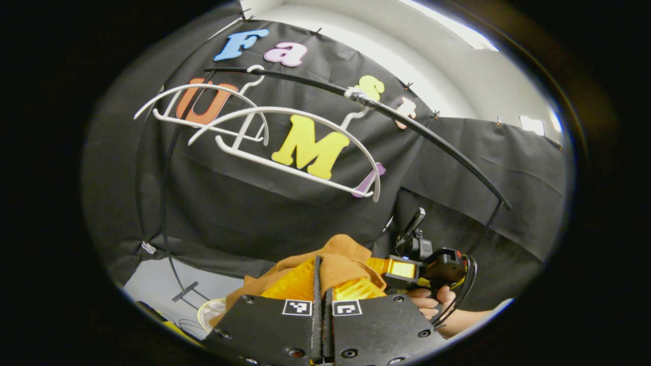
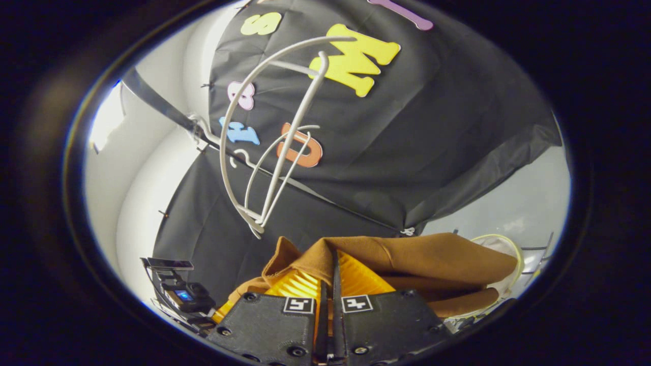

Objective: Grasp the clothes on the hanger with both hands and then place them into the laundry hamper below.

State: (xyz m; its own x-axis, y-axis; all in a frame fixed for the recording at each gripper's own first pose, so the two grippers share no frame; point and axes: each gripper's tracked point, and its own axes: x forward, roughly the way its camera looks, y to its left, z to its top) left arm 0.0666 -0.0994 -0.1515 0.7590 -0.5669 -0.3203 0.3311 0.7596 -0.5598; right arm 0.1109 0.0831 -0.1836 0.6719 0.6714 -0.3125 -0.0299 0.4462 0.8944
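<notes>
A brown garment (image 1: 339,256) is pinched between the fingers of my left gripper (image 1: 321,277), which is shut on it at the bottom of the left gripper view. In the right gripper view the same brown garment (image 2: 422,259) drapes rightwards from my right gripper (image 2: 333,279), also shut on it. Two bare white hangers (image 1: 285,137) hang from a black rail (image 1: 407,122) above; the hangers (image 2: 264,152) appear tilted in the right gripper view. The laundry hamper's pale rim (image 2: 506,249) peeks out behind the cloth, and a bit of the hamper (image 1: 211,311) sits low left. The right gripper (image 1: 427,267), held by a hand (image 1: 432,302), is at my left gripper's right.
Black cloth covers the booth wall behind the rail. The rail's black upright (image 1: 168,223) stands on a pale floor (image 1: 168,284) at the left. White wall (image 2: 147,168) lies to the left in the right gripper view. The left gripper (image 2: 185,295) sits low left there.
</notes>
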